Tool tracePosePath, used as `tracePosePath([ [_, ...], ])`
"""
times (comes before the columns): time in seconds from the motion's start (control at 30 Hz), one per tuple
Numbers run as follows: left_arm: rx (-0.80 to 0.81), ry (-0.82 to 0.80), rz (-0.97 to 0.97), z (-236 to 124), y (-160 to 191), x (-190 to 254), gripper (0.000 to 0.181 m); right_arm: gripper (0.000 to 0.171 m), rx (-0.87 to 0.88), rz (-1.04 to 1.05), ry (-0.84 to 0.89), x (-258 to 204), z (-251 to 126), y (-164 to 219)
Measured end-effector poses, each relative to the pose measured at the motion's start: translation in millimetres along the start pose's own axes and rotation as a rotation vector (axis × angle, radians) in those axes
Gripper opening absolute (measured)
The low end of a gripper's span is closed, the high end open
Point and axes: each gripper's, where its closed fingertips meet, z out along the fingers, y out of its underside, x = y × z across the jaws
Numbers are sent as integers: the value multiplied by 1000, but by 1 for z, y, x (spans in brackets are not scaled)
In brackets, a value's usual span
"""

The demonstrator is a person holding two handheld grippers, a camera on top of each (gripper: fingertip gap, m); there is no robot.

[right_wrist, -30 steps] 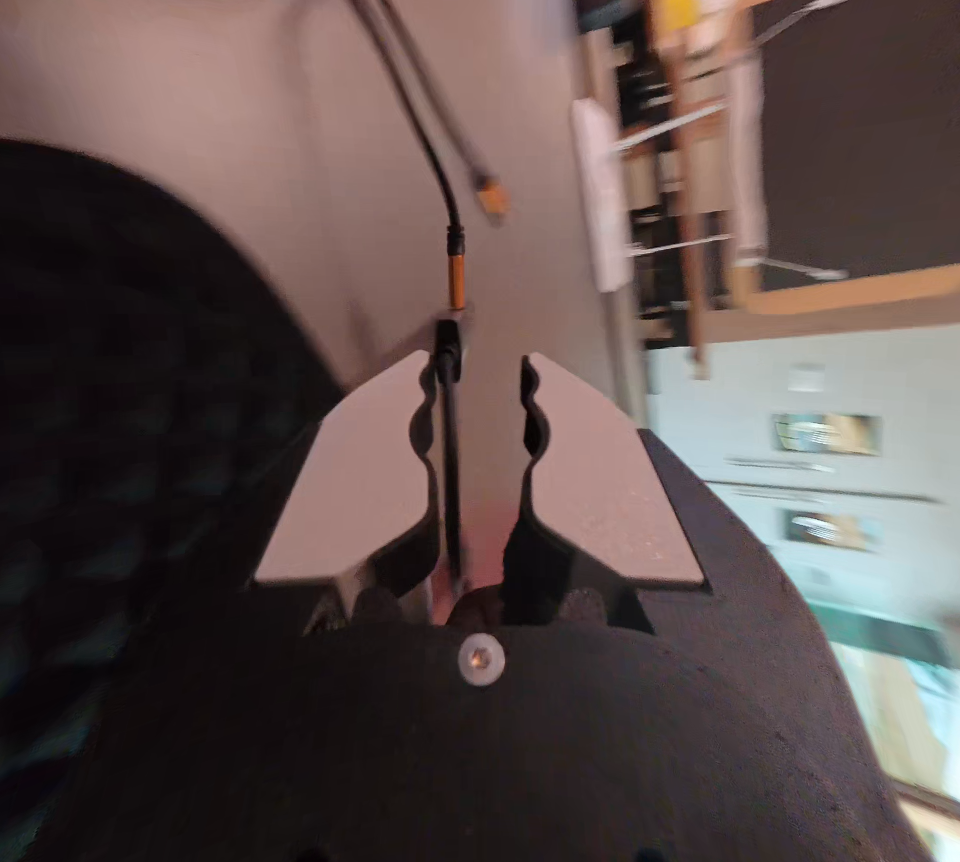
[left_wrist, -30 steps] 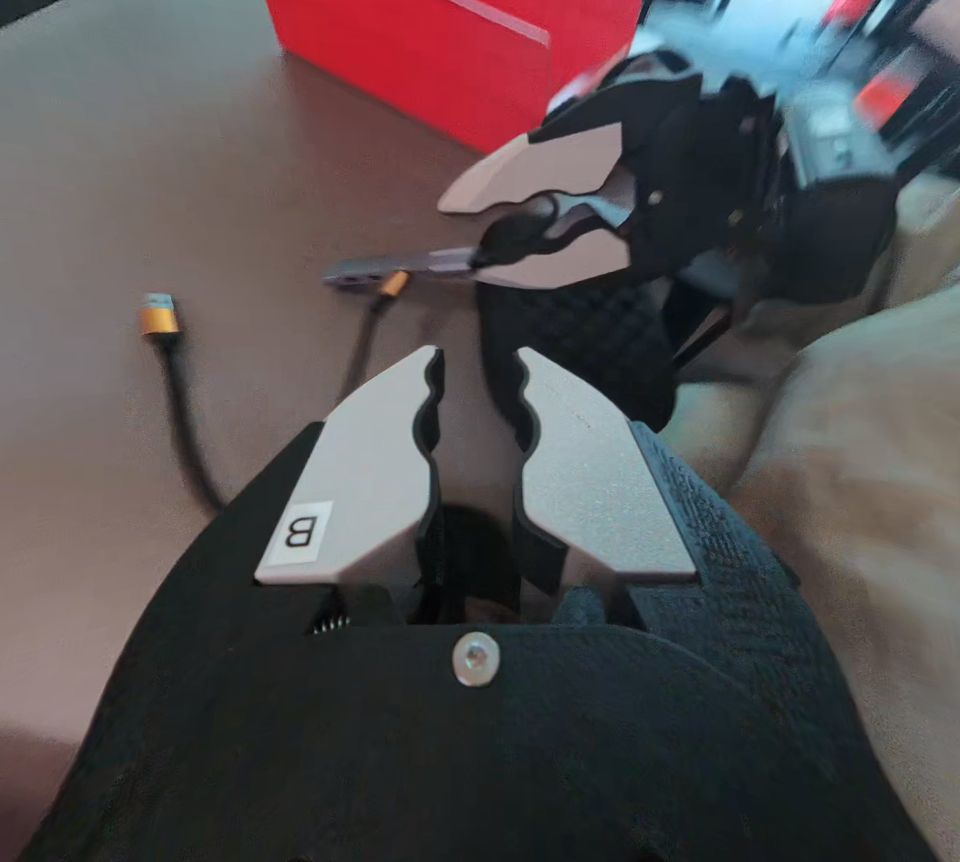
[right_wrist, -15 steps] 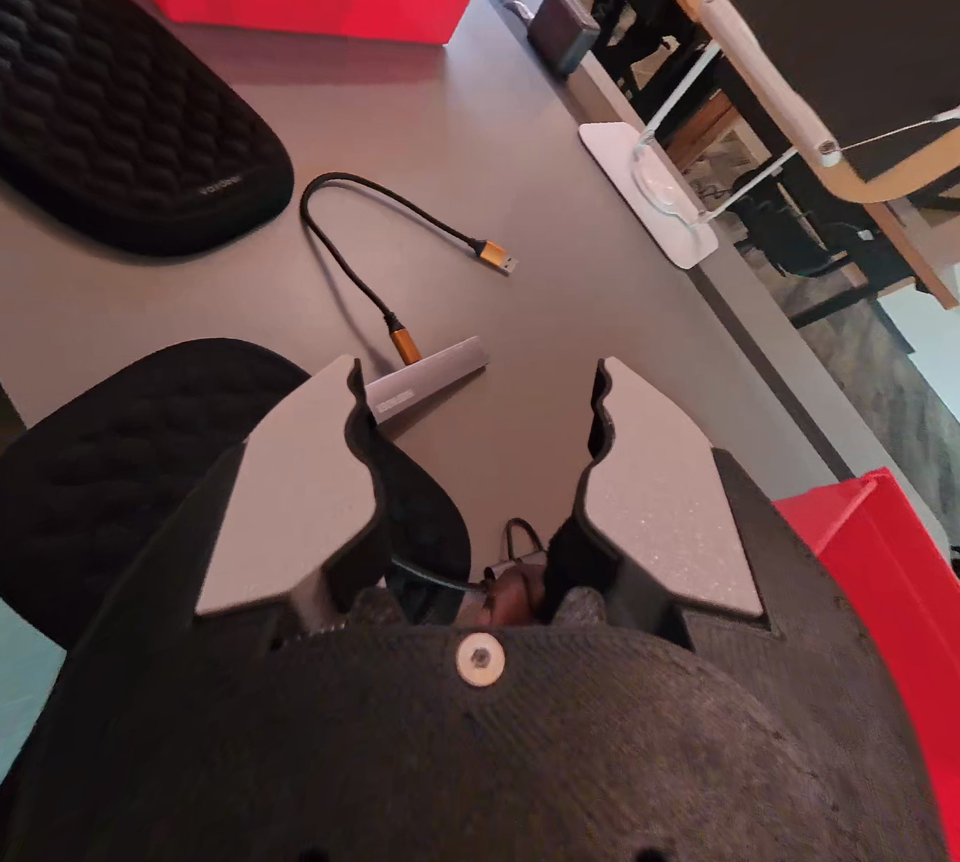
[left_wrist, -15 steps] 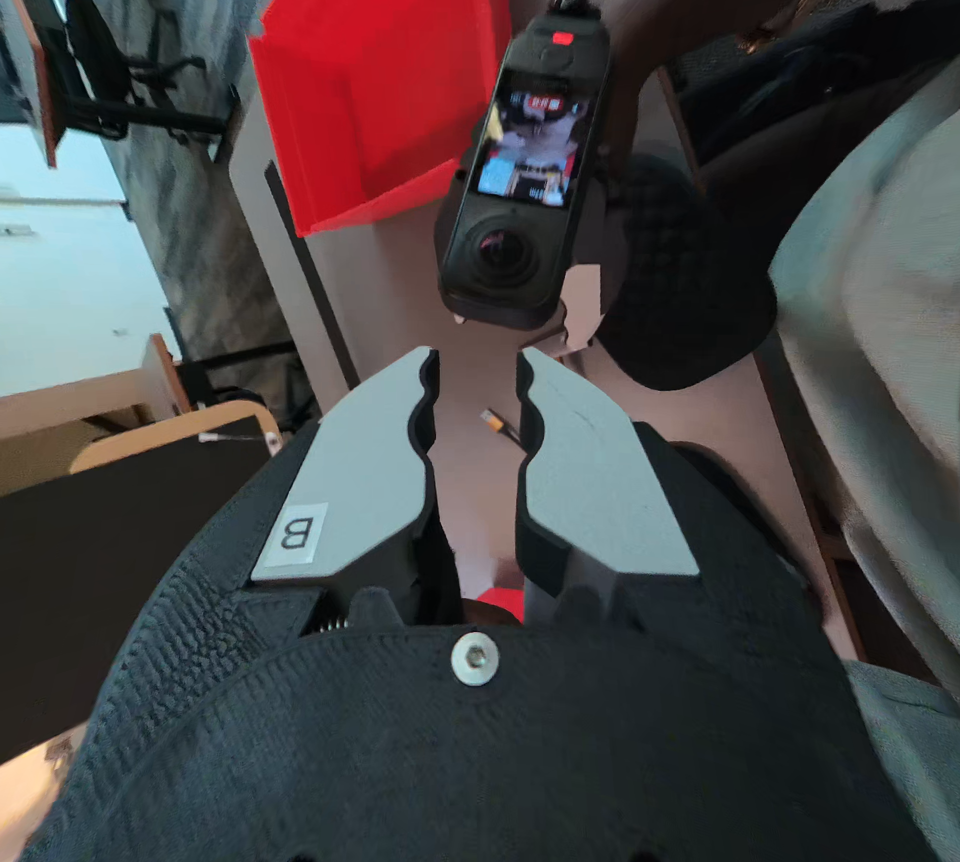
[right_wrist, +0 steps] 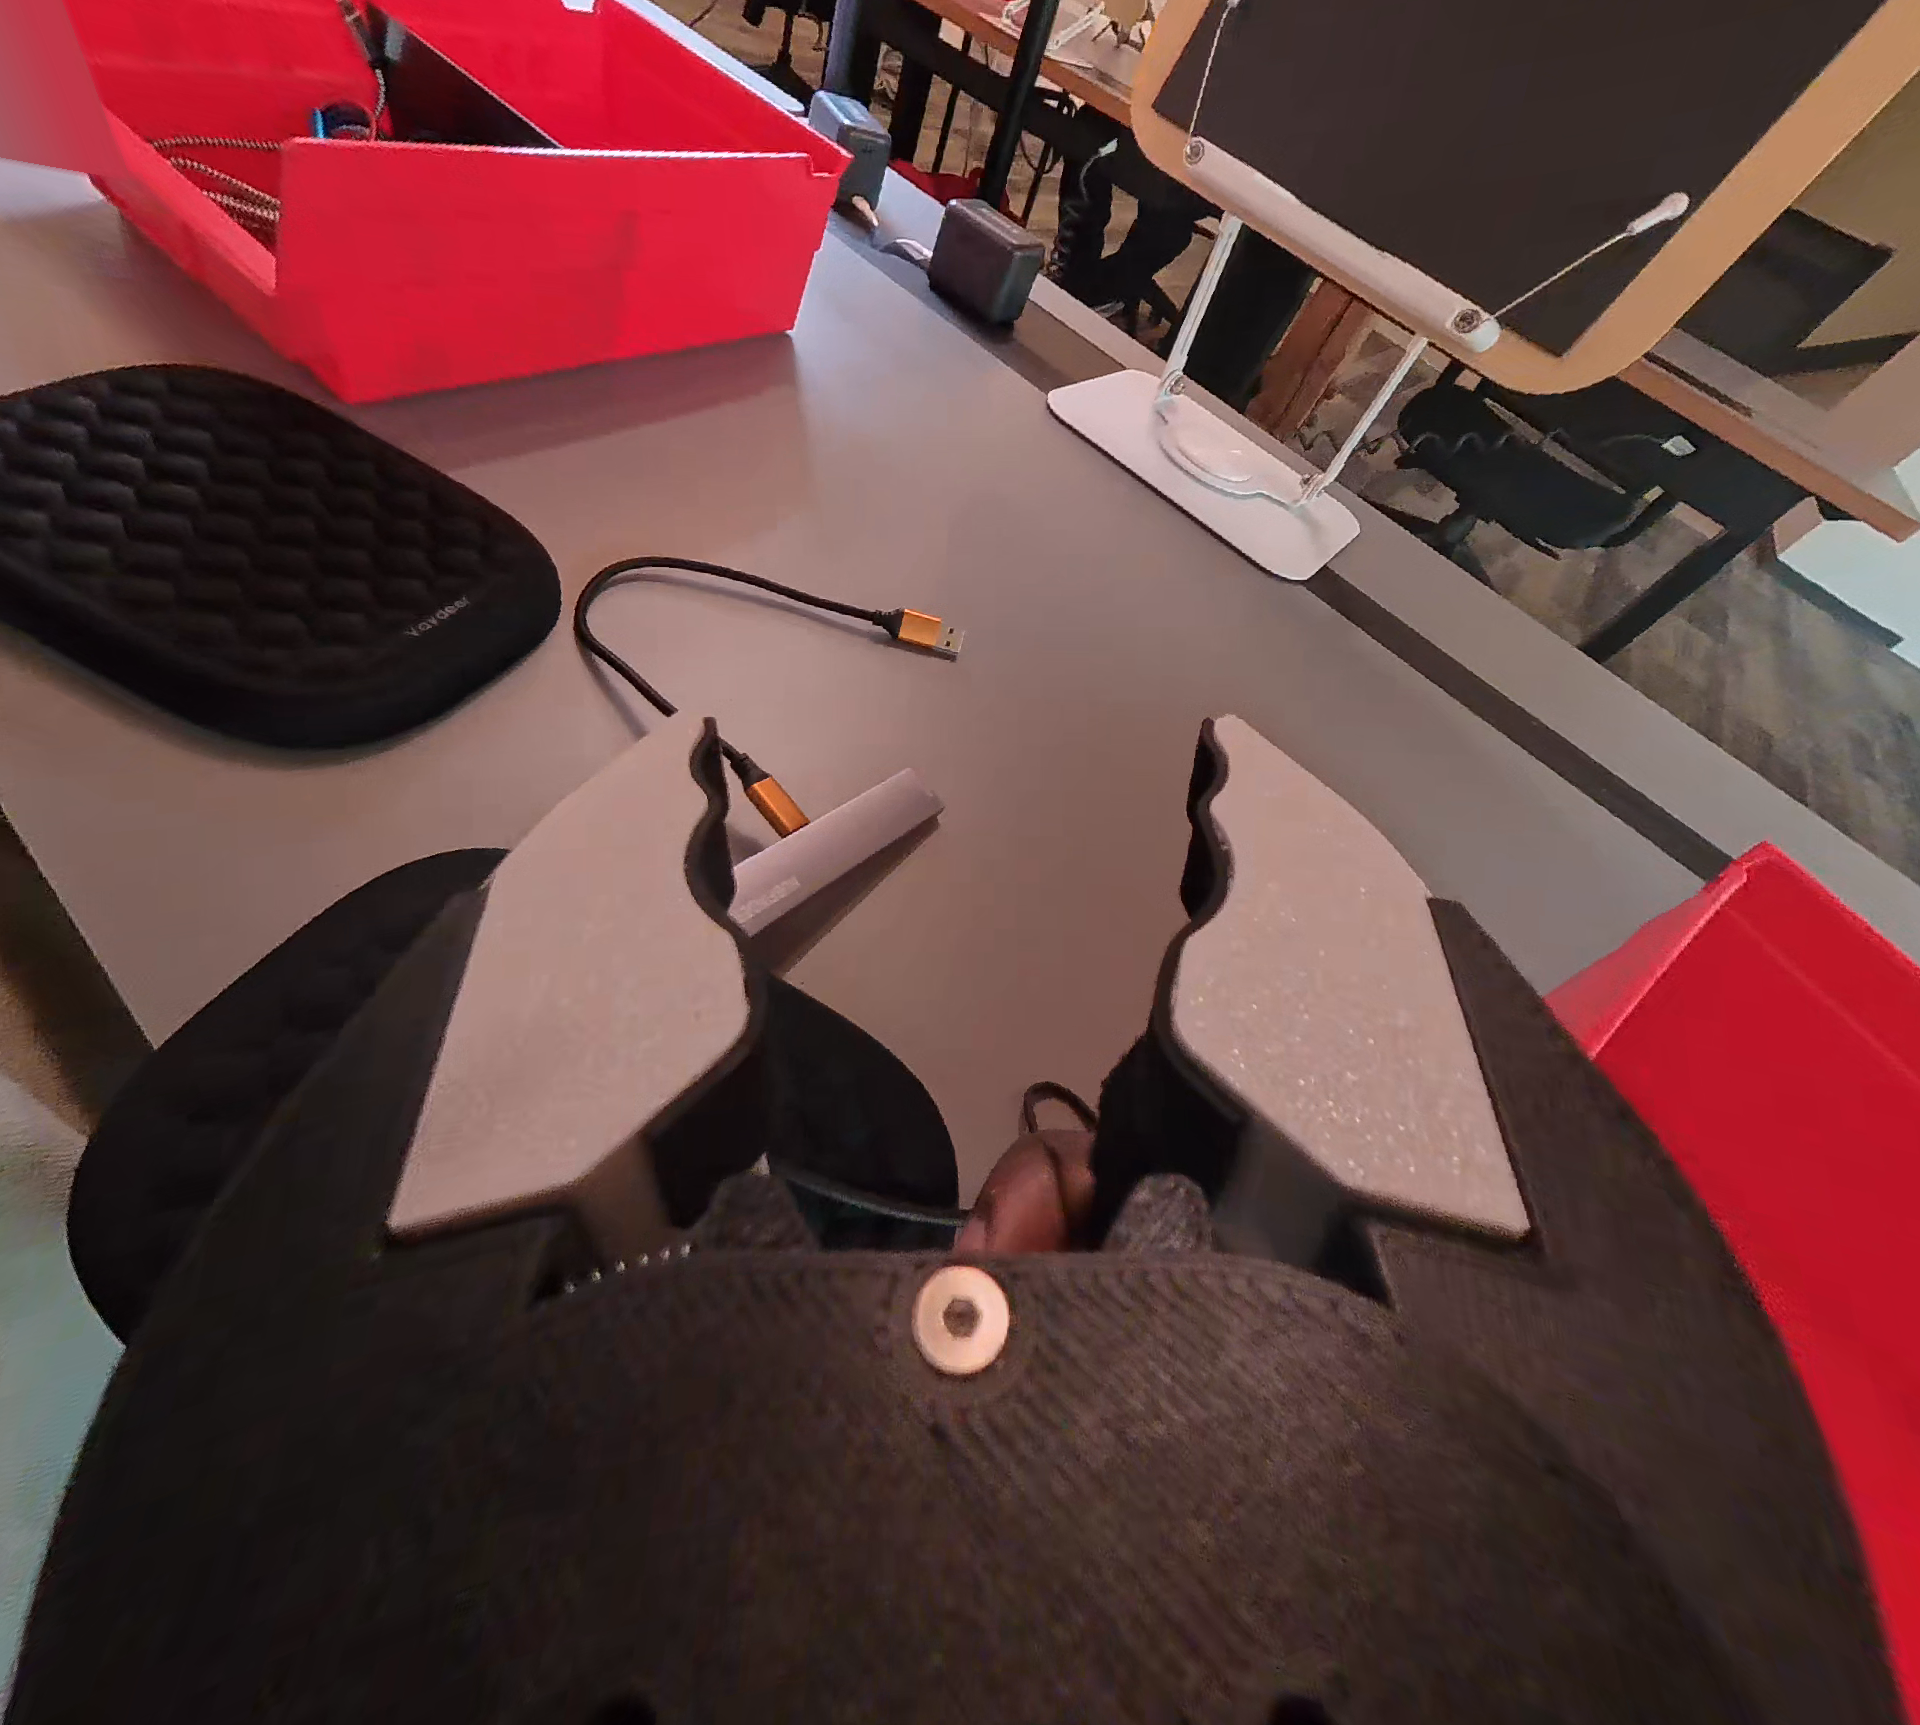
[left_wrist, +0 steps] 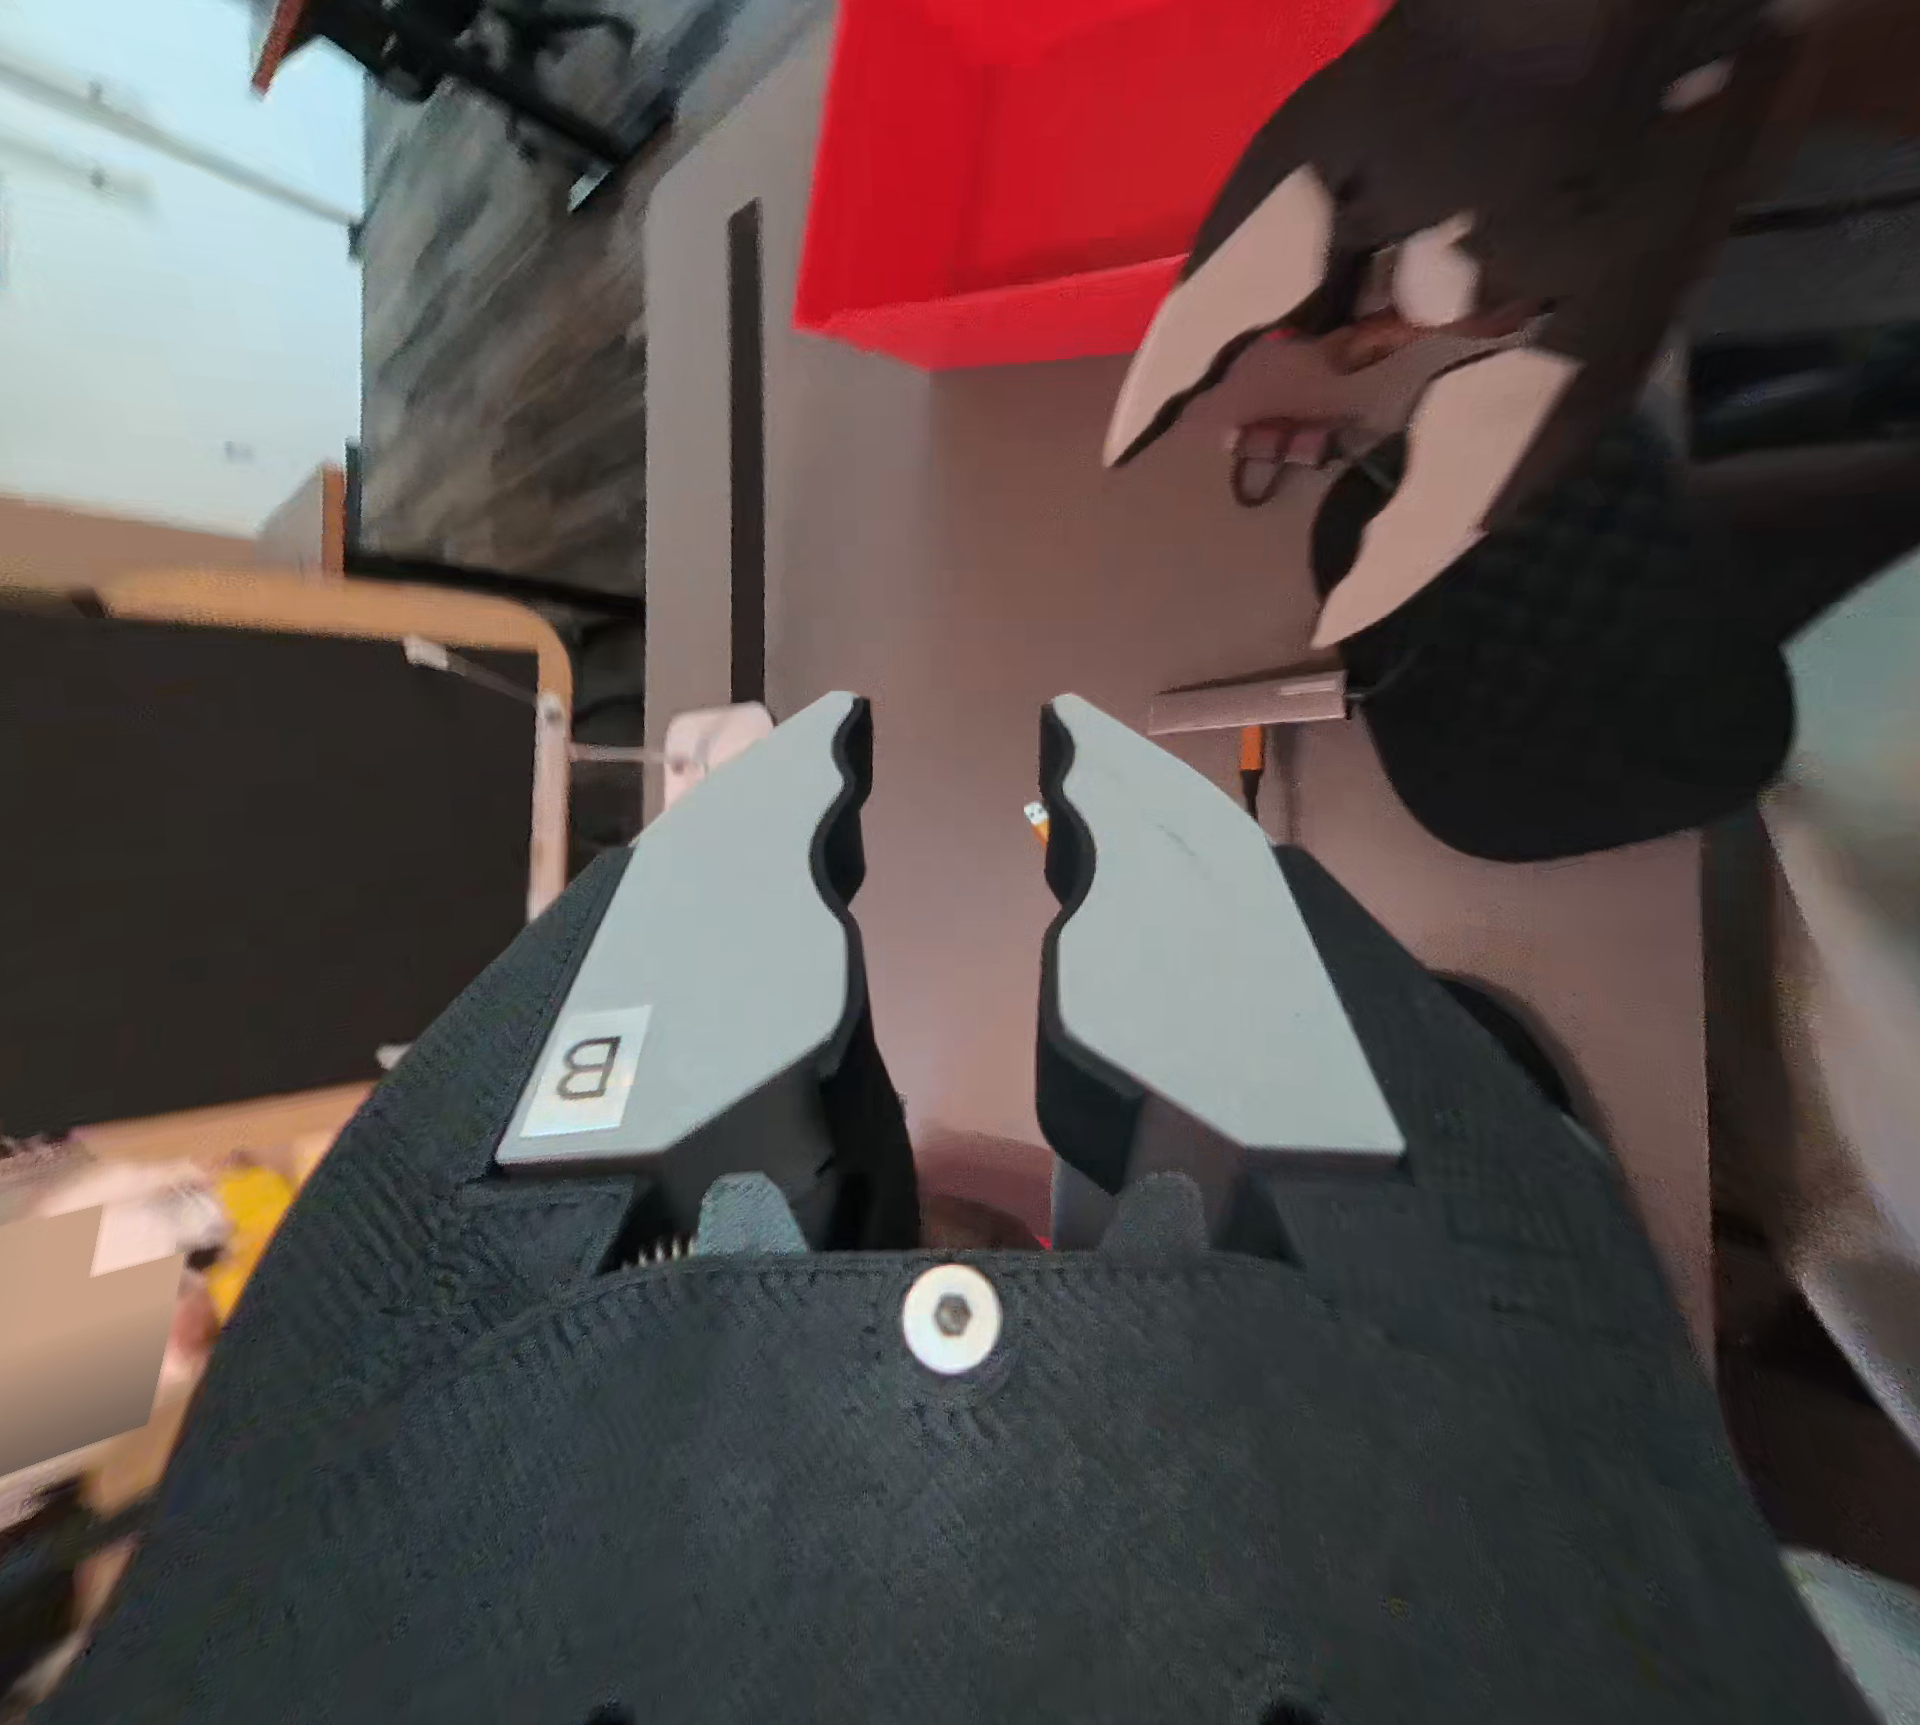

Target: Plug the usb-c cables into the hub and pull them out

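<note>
The grey hub [right_wrist: 831,844] lies flat on the grey table [right_wrist: 1091,740] with the black cable's orange plug [right_wrist: 774,802] in its side. The cable's other orange end [right_wrist: 925,631] lies loose on the table. My right gripper [right_wrist: 956,740] is wide open and empty, raised above and just behind the hub. In the left wrist view the hub [left_wrist: 1247,704], its plug [left_wrist: 1254,750] and the loose end [left_wrist: 1036,818] show beyond my left gripper [left_wrist: 953,719]. That gripper holds nothing, with a narrow gap between its fingers. The right gripper [left_wrist: 1221,543] hovers blurred above the hub.
A black padded mat [right_wrist: 239,532] lies left of the cable. A red bin [right_wrist: 468,221] with cables stands behind it, and another red bin [right_wrist: 1766,1104] is at the right. A white tablet stand [right_wrist: 1205,470] and a grey charger [right_wrist: 982,262] sit along the far edge. The gap from one gripper's tips to the other's is roughly 15 cm. From my right tips it is roughly 12 cm to the grey hub [right_wrist: 831,844]; from my left, 25 cm. Seen from the left wrist view [left_wrist: 1246,703] as well.
My right gripper has opened wide and let go of the hub, which now lies on the table. Both grippers have lifted and swung away from the table surface.
</note>
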Motion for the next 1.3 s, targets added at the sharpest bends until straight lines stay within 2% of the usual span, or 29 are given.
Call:
tracePosePath([
  [0.13, 15, -149, -390, 1, 110, -21, 33, 85, -6, -25, 20, 2, -1, 2],
  [0.27, 22, -304, -838, -19, 245, -10, 38, 85, -8, -25, 29, 4, -1, 4],
  [0.37, -137, -454, -1162, -34, 359, 20, 41, 85, 1, -18, 36, 4, 1, 4],
  [0.47, -268, -473, -1338, -37, 419, 59, 41, 84, 16, -17, 37, 2, 4, 3],
  [0.53, -302, -408, -1352, -31, 427, 74, 41, 83, 18, -18, 34, 1, 6, 3],
  [0.6, -339, -325, -1241, -26, 425, 81, 39, 83, 11, -19, 29, 1, 7, 6],
  [0.73, -404, -197, -893, -19, 423, 72, 32, 83, 17, -5, 18, 2, 5, 8],
  [0.83, -485, -57, -584, -12, 429, 71, 32, 81, 33, 7, 13, 3, 3, 7],
  [0.93, -547, 112, -381, -9, 434, 82, 32, 79, 32, 0, 12, 3, 1, 7],
  [1.03, -488, 190, -296, 0, 431, 80, 33, 78, 38, -10, 11, 2, 1, 5],
  [1.1, -454, 251, -281, 6, 428, 83, 40, 78, 39, -11, 17, 3, 1, 5],
  [1.27, -526, 288, -182, 15, 452, 88, 41, 77, 41, -29, 46, 6, -2, 3],
  [1.3, -549, 274, -147, 17, 456, 87, 36, 77, 45, -32, 52, 8, -3, 2],
])
